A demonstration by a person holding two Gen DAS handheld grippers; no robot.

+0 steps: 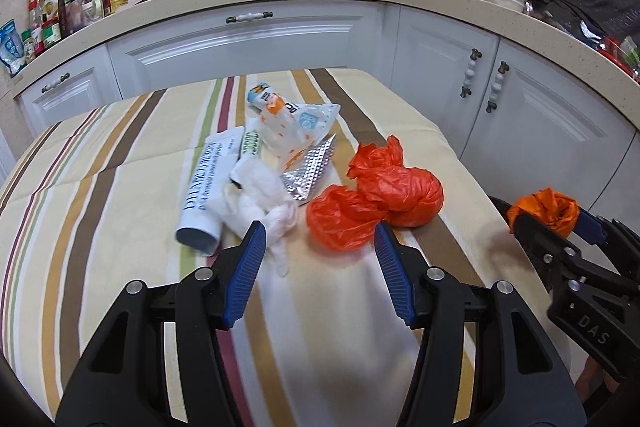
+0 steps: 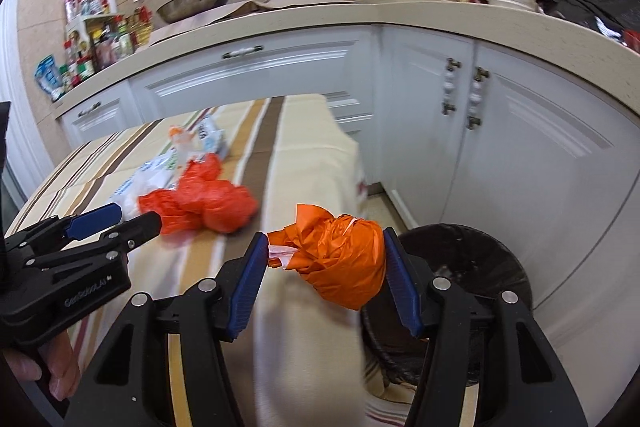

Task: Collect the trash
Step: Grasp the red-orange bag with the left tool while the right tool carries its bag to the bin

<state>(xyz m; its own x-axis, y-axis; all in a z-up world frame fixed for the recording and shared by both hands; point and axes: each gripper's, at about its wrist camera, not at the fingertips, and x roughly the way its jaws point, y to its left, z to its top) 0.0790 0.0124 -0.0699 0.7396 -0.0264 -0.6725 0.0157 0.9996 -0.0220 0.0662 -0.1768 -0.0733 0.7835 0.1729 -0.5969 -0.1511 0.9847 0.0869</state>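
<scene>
The right gripper's fingers (image 2: 394, 279) clamp an orange bag (image 2: 340, 263) at frame centre, beside the dark bin (image 2: 480, 259) lower right; next, release over it. The left gripper (image 1: 320, 247) gapes, empty, nearing the red bags (image 1: 376, 199) on the worktop (image 1: 100, 187).

Trash pile (image 2: 188, 187) motion-blurred; bin (image 2: 472, 267) partly hidden behind right tongs (image 2: 326, 259).

Orange bag wad (image 2: 340, 267) aloft above bin (image 2: 460, 267); trash pile (image 1: 280, 163) on striped cloth.

Striped tablecloth (image 1: 100, 187) bears red bags (image 1: 376, 195), tube (image 1: 208, 183), wrappers (image 1: 292, 131).
</scene>
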